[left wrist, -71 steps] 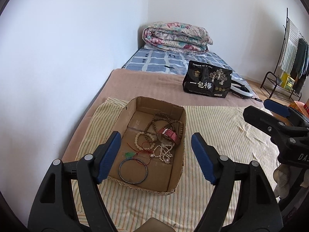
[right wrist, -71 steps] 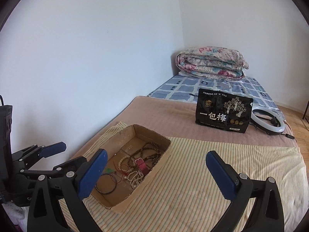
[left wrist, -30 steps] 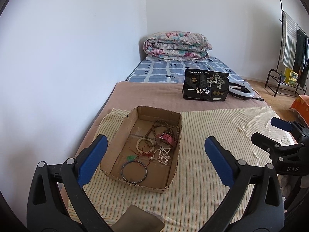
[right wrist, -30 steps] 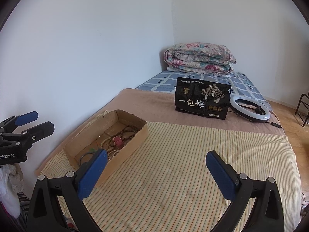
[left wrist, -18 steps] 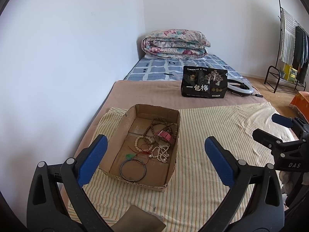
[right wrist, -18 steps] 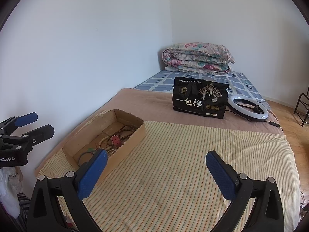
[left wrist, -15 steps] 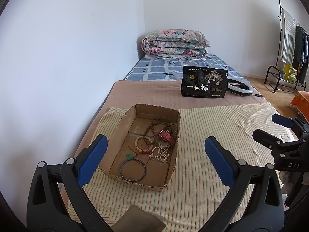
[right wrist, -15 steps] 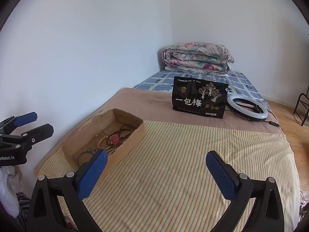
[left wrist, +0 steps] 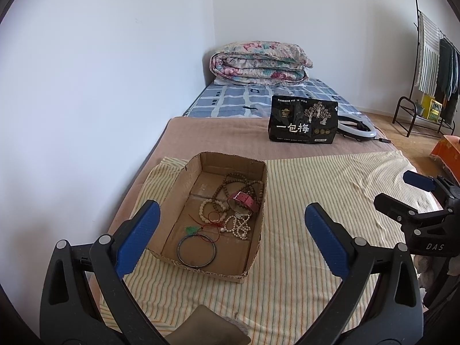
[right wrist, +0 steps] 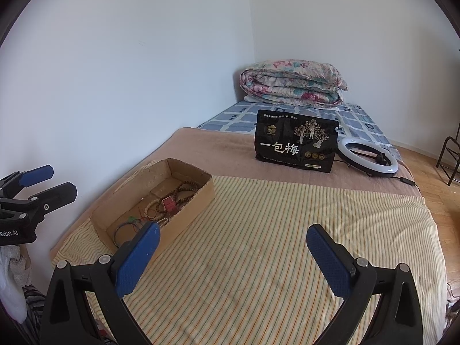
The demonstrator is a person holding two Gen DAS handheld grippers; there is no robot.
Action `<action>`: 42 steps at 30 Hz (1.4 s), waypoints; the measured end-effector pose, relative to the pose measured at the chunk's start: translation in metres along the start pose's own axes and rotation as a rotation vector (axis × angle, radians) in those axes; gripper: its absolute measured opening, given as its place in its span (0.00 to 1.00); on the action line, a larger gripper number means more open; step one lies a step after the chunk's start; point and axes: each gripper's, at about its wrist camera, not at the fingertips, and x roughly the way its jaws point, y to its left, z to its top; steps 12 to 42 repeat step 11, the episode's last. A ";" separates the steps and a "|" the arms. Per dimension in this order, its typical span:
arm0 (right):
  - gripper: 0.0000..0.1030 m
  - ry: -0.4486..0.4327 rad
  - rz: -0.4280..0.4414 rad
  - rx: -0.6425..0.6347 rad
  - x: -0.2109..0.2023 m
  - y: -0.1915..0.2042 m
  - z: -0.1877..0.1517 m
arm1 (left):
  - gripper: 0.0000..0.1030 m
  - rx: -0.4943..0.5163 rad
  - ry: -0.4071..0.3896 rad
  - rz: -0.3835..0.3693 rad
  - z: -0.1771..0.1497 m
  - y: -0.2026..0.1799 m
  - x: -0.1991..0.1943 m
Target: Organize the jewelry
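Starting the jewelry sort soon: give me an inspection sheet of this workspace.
Surface: striped cloth over a brown blanket on a bed.
Job's things: cardboard box on the cloth holds brown beads, pink watch, white beads, bangle and red string, tangled together.
Clutter: black bag upright on the blanket; folded quilt behind.
Grippers: left gripper and right gripper both open, empty, above the cloth.
Cables: ring light with a cable beside the bag.
Surroundings: white walls, clothes rack.
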 end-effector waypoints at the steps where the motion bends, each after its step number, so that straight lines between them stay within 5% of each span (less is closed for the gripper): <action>1: 1.00 0.002 0.000 0.000 0.000 0.000 -0.001 | 0.99 0.001 -0.004 0.003 0.000 -0.001 -0.001; 42: 1.00 0.008 -0.002 0.001 0.001 -0.002 -0.005 | 0.99 0.008 -0.033 0.021 -0.003 0.003 -0.003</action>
